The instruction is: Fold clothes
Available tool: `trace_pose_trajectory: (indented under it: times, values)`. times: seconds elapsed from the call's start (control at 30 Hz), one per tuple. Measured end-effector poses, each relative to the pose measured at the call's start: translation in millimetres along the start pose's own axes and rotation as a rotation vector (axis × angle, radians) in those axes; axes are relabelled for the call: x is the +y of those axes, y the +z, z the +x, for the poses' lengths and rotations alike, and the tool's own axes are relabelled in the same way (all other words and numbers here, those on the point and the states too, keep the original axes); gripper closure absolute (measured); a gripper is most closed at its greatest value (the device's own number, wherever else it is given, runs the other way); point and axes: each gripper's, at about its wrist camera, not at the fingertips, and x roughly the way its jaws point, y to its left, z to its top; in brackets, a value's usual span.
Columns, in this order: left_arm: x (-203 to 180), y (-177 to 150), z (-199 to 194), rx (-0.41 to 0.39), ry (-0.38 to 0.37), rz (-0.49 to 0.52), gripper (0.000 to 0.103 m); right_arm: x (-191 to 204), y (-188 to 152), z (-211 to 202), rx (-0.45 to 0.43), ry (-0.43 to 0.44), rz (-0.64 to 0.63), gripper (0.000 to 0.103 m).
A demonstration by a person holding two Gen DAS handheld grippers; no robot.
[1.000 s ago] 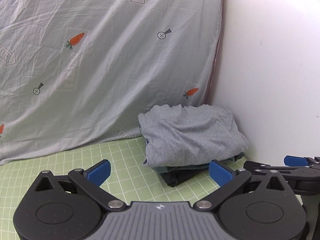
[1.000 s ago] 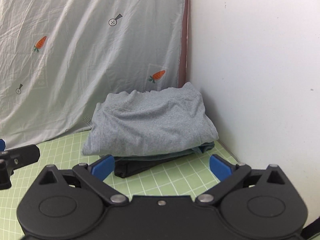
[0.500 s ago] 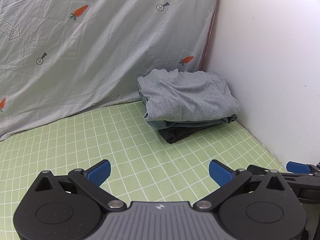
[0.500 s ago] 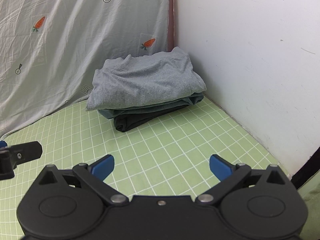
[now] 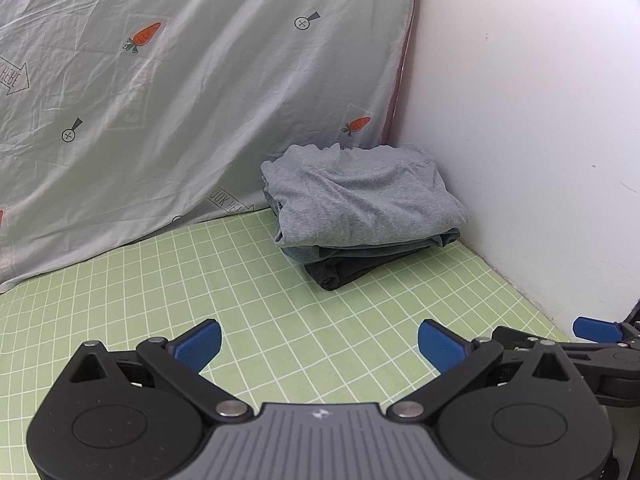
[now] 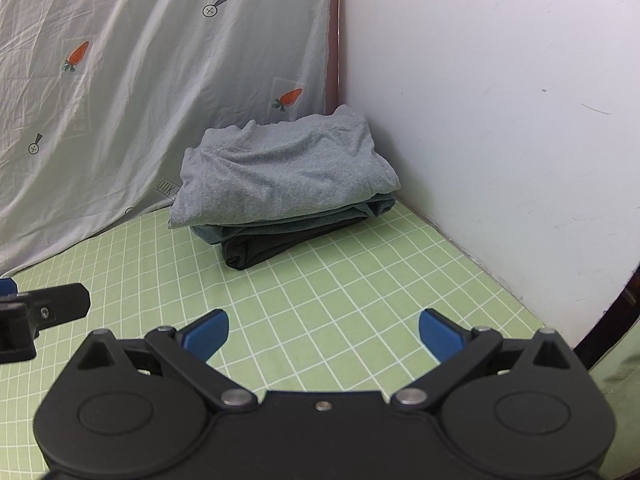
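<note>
Both grippers, left gripper and right gripper, are held wide open and empty above the green grid mat. Three folded garments are stacked as a pile in the far corner, against the white wall and carrot-print sheet.

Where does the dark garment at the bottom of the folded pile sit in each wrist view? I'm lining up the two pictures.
Left wrist: the dark garment lies right of centre, under the grey top fold, on the green grid mat.
Right wrist: the dark garment lies left of centre, at the pile's bottom.
Shared landmark: the orange carrot print on the sheet just above the pile.
</note>
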Motion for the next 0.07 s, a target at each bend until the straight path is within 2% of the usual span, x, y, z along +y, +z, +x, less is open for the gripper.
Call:
trace_pose_trajectory:
  times: [0.07]
  values:
    - [-0.4, -0.3, -0.5, -0.002, -0.002, 0.001, 0.0, -0.5, -0.4, -0.9, -0.001, -0.002, 0.001, 0.0]
